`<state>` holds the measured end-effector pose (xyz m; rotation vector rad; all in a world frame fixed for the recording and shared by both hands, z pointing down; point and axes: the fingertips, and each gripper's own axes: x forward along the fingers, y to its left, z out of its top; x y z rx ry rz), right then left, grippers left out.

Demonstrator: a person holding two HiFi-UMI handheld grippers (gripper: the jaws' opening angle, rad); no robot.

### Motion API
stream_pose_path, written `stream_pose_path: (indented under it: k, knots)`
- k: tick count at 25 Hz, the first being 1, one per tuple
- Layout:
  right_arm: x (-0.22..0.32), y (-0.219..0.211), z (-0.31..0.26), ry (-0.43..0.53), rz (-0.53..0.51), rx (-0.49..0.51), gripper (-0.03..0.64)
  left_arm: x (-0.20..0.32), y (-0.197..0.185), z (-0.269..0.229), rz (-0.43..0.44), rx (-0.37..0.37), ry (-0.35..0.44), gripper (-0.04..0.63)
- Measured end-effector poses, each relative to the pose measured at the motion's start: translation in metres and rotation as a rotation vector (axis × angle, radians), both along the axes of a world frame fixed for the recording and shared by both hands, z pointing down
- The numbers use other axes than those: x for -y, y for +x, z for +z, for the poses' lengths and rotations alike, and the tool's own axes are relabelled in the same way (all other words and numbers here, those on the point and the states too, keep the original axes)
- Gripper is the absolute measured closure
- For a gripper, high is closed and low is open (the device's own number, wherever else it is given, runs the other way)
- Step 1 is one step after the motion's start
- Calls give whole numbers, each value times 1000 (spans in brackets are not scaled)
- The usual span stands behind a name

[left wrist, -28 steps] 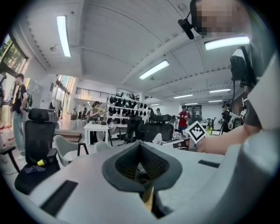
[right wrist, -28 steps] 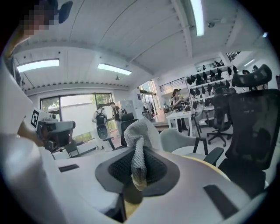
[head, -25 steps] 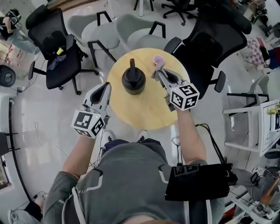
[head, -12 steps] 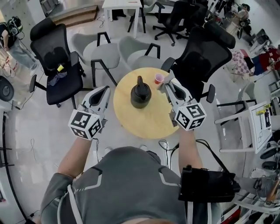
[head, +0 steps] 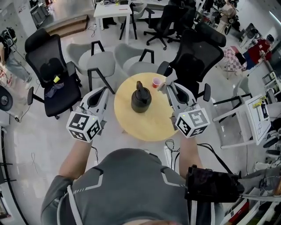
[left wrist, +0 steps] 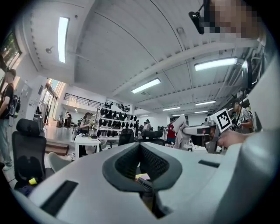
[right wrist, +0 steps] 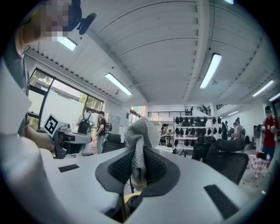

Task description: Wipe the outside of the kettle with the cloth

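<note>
The black kettle (head: 141, 99) stands upright on the round wooden table (head: 147, 125), with a pink cup (head: 156, 82) behind it to the right. My right gripper (head: 167, 85) is held high, to the right of the kettle, shut on a grey knitted cloth (right wrist: 140, 133) that bunches above the jaws (right wrist: 139, 153). My left gripper (head: 102, 91) hovers off the table's left edge with its jaws together and nothing between them (left wrist: 140, 148). Neither gripper touches the kettle. The left gripper view shows the right gripper (left wrist: 186, 129) opposite it.
Chairs ring the table: a black office chair (head: 49, 61) at left, two grey chairs (head: 96, 59) (head: 136, 59) behind, a black chair (head: 199, 52) at back right, a white chair (head: 239, 125) at right. A white desk (head: 113, 9) stands farther back.
The head camera has risen, so the table and kettle look smaller and farther below. Both grippers stay raised at the table's sides, and the cloth stays in the right one.
</note>
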<state>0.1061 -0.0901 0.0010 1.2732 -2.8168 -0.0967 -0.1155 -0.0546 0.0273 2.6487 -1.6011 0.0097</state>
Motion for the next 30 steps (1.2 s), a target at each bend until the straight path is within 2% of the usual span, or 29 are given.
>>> stream_pose_path:
  k: [7,21,30]
  knots:
    - [-3,5,-4,16,66,-42,565,-4,-10,-11,-6,9,21,588]
    - [-8,14,-4,29,63,-47,565,-7,-4,-2,-50,-7,18,588]
    - [-6,27,-2,26,68,-44,565,-5,12,1,-53,-3,24,588]
